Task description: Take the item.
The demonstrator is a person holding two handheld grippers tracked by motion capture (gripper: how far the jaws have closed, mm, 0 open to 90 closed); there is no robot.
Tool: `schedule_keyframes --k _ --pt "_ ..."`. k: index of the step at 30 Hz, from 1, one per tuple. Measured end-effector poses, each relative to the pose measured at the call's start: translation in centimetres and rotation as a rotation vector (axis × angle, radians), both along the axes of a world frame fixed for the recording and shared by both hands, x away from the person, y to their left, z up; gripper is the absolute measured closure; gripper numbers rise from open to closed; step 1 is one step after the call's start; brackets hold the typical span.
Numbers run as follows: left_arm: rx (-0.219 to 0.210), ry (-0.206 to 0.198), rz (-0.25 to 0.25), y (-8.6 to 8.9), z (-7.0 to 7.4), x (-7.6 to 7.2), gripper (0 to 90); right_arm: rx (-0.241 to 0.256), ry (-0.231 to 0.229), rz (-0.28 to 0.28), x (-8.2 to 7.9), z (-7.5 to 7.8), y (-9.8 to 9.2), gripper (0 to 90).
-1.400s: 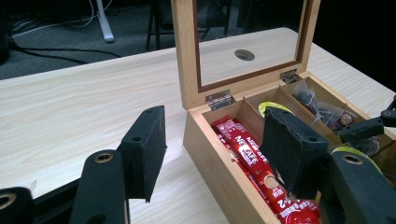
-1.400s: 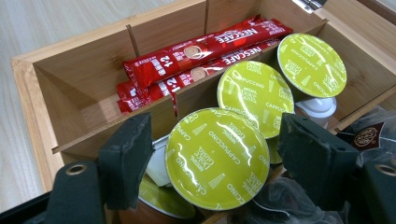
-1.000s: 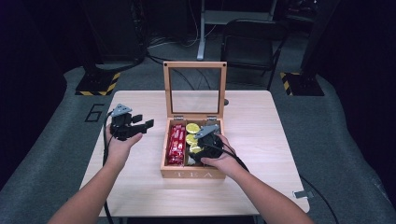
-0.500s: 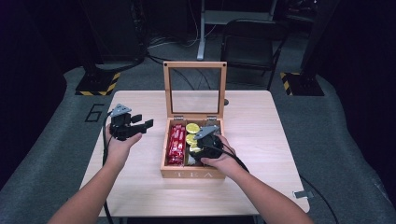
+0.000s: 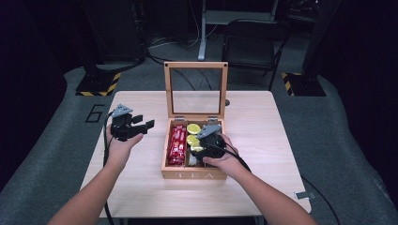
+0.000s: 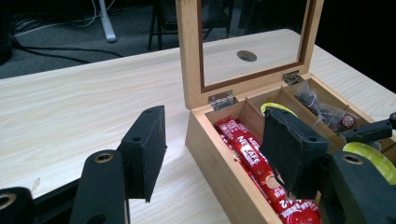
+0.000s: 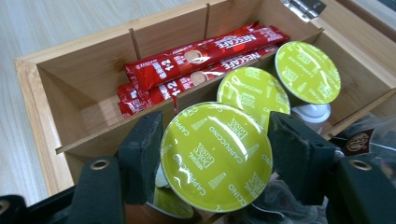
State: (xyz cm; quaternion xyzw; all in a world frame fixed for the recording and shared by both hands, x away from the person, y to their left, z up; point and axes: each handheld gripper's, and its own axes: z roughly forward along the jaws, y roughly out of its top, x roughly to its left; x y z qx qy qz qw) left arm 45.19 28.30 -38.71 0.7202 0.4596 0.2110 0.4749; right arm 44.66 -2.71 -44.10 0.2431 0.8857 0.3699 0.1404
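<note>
Your desk [image 5: 263,140] sits in a bright pool of overhead light while the room around it falls nearly black. The high view is soft and grainy (enlarged, low detail). In your right gripper view the capsule lid [image 7: 215,156] is sharp with mild sheen; near fingers [image 6: 147,144] blur slightly.

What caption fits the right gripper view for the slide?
Right gripper grips a green-lidded cappuccino capsule over the wooden tea box.
</note>
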Motion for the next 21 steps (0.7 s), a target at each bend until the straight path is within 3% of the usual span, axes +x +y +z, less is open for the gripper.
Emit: schedule_keyframes --k 7,21 --pt "0.003 -0.004 -0.003 -0.2 0.3 0.0 40.3 -0.004 -0.009 0.011 0.1 0.8 -0.2 36.6" --pt "0.006 0.002 -0.004 -0.4 0.3 0.2 40.3 0.043 -0.019 -0.049 0.5 2.2 -2.1 36.6"
